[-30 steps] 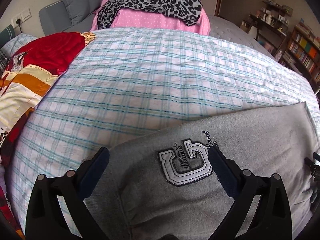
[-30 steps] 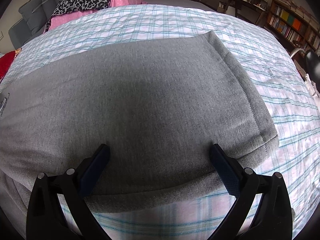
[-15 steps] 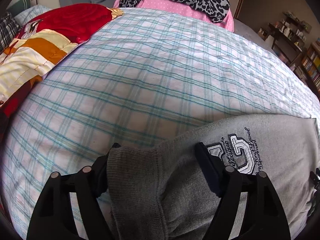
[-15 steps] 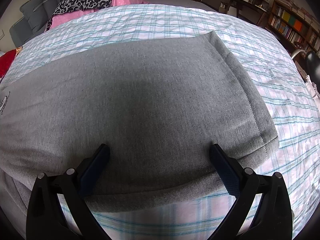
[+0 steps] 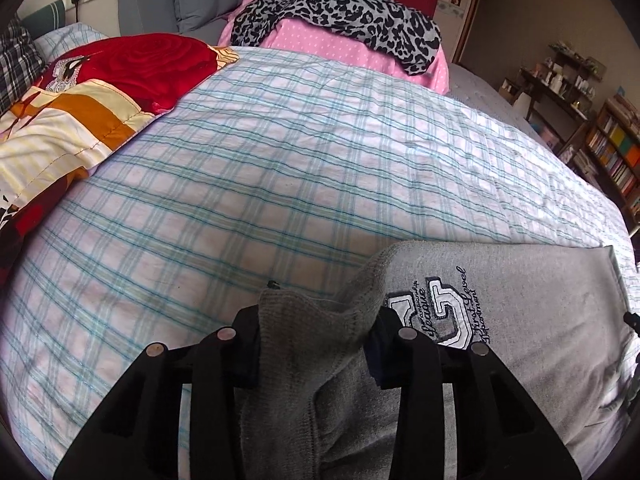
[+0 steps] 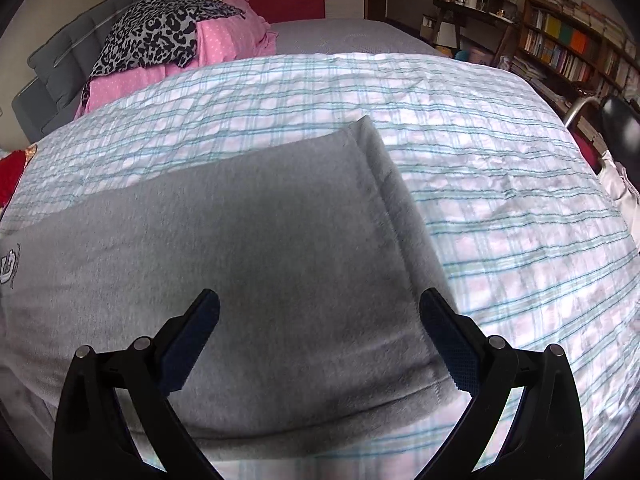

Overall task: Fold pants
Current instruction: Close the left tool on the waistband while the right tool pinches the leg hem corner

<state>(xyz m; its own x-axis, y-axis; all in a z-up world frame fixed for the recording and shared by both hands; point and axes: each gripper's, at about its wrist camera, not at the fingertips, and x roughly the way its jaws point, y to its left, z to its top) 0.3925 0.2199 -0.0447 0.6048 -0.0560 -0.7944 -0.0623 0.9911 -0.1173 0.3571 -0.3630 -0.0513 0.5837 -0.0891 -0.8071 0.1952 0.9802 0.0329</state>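
Grey sweatpants (image 5: 528, 320) with a black-and-white letter patch (image 5: 434, 306) lie on a plaid bedsheet (image 5: 260, 184). My left gripper (image 5: 316, 344) is shut on the bunched waistband end of the pants (image 5: 316, 320), which stands up between its fingers. In the right wrist view the pants (image 6: 248, 248) lie flat and folded, hem edge (image 6: 400, 208) to the right. My right gripper (image 6: 320, 320) is open, held above the near part of the pants and gripping nothing.
A red and striped quilt (image 5: 80, 96) lies at the left. A pink pile under a leopard-print cloth (image 5: 340, 8) sits at the bed's head. Bookshelves (image 6: 580, 48) and a desk stand at the right, past the bed's edge.
My left gripper has closed on the waistband end and lifted it, bunching the cloth. My right gripper has pulled back and up from the pants, still open.
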